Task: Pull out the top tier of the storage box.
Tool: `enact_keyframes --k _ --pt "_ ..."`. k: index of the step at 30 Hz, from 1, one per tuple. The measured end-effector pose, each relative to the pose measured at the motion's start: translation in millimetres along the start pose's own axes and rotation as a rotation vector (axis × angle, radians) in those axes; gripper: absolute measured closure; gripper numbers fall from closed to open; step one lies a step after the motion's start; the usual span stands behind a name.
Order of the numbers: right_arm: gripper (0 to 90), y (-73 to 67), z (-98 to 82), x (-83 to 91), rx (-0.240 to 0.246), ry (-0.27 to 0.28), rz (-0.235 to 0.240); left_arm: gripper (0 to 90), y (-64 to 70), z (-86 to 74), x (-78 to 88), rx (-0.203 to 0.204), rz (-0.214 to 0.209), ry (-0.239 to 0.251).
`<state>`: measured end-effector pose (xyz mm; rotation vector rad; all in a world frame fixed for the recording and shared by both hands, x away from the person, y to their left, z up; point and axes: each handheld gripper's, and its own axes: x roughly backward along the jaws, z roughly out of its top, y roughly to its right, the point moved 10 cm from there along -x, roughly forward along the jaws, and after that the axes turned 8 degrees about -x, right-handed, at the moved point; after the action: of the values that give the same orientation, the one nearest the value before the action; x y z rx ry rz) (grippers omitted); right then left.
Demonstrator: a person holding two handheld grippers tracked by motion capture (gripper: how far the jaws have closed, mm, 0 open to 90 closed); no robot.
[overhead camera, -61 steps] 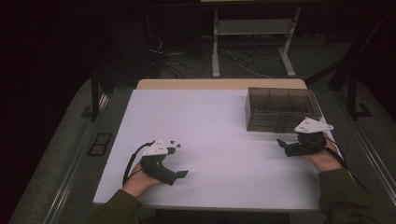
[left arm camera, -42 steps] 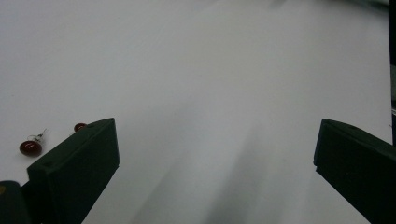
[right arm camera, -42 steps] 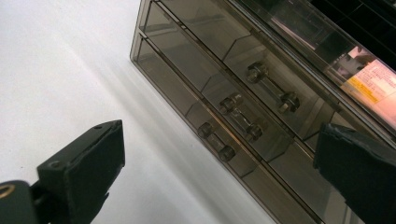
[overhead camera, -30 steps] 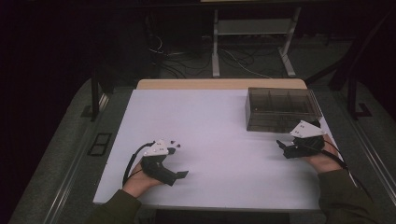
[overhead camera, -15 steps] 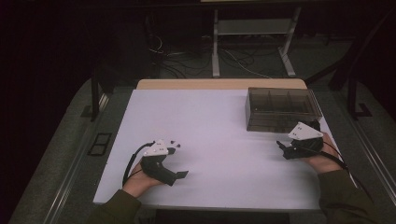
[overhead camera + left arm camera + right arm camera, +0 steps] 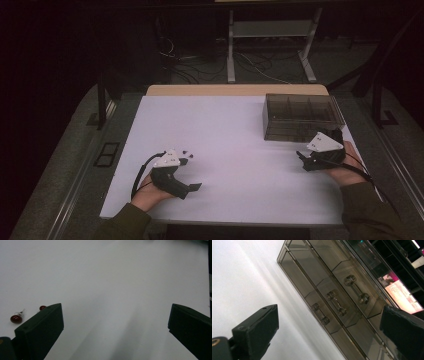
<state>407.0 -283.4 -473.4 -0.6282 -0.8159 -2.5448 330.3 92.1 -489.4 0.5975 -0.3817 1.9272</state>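
My right hand-held gripper (image 6: 329,337), jaws spread wide and empty, faces the smoky drawer box (image 6: 342,302) to reach its handles, while my left hand-held gripper (image 6: 113,340) rests released beside the red earrings (image 6: 16,318).

Layout of the white table (image 6: 235,130) with both grippers.
Smoky transparent plastic drawer box (image 6: 301,116) just beyond the right gripper (image 6: 303,159); small round red earrings (image 6: 186,152) just ahead of the left gripper (image 6: 194,187).

Right claw (image 6: 303,161) hovers near smoked box (image 6: 302,117).
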Motion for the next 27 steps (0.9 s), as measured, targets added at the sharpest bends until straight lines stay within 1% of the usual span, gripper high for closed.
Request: enact_keyframes --k 5,7,14,20,27 --pt "1.6 -0.2 0.2 0.2 0.024 -0.002 -0.013 0.0 0.1 0.1 0.0 -0.004 0.000 -0.001" --pt "1.6 -0.5 0.2 0.2 0.024 -0.002 -0.013 0.0 0.2 0.1 0.0 -0.004 -0.001 -0.001" --pt "1.6 -0.1 -0.1 -0.1 0.056 -0.007 -0.037 0.0 0.0 -0.2 0.0 -0.002 0.000 -0.002" --pt "1.6 0.1 0.3 0.0 0.072 -0.009 -0.049 0.0 0.2 -0.1 0.3 -0.001 0.000 -0.001" --pt "1.6 0.7 0.1 0.3 0.113 -0.015 -0.077 0.0 0.4 -0.2 0.3 -0.002 0.000 -0.002"
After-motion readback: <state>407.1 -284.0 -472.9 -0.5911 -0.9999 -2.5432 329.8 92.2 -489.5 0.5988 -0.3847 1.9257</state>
